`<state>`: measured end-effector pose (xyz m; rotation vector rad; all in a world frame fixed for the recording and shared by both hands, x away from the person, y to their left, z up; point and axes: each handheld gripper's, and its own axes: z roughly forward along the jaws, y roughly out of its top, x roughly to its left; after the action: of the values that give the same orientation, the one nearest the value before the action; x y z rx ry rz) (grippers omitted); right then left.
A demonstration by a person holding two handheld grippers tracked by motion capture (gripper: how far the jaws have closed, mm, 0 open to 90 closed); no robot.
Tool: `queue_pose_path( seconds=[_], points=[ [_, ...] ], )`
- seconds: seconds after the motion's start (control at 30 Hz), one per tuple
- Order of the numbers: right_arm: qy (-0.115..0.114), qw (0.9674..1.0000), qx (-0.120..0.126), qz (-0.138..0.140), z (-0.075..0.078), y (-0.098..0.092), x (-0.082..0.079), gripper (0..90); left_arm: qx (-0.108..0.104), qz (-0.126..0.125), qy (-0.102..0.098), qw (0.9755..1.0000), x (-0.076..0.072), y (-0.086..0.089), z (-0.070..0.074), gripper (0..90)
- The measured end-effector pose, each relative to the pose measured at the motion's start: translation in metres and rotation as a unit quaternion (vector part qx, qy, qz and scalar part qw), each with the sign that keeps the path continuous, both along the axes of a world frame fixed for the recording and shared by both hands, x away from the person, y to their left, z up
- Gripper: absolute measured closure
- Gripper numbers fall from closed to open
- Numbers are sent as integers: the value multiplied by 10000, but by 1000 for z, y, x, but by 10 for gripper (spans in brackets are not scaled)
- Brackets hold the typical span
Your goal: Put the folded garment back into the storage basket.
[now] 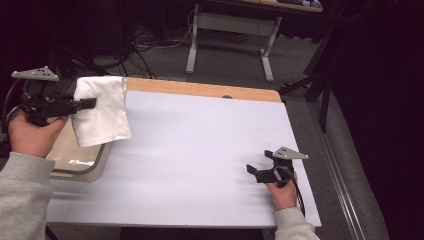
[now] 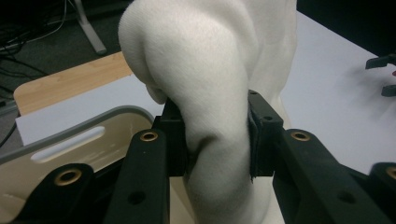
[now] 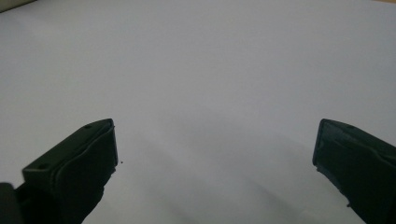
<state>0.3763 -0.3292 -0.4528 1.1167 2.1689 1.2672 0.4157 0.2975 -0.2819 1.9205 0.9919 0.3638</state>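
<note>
L tongs (image 2: 215,140) pinch white cloth (image 1: 102,110), bunched & draped; R tongs (image 3: 215,158) wide.

White cloth (image 1: 102,110), pinched, hanging bunched

Layout, high view. White-covered wooden surface (image 1: 200,150) spans the middle. Beige plastic bin with grey rim (image 1: 75,162) sits at its left edge, near side. White folded cloth (image 1: 102,110) hangs above the bin's far end, overlapping the surface's left edge, pinched between the fingers (image 2: 261,135) of the black left gripper (image 1: 82,104), which is left of the cloth. Black right gripper (image 1: 254,172) lies low over the surface's near right part, well apart from the cloth. Metal-legged desk frame (image 1: 230,35) stands on the floor behind the surface.
</note>
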Motion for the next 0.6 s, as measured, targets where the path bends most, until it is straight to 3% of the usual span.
queue_pose_path(
  seconds=[0.33,0.6],
  points=[
    [-9,10000,-17,80,0,2,-1,6,77,133,90,9998,-10,17,-3,663],
    [-9,9999,-47,147,0,3,-1,6,163,137,354,9991,-14,33,-10,662]
  ],
)
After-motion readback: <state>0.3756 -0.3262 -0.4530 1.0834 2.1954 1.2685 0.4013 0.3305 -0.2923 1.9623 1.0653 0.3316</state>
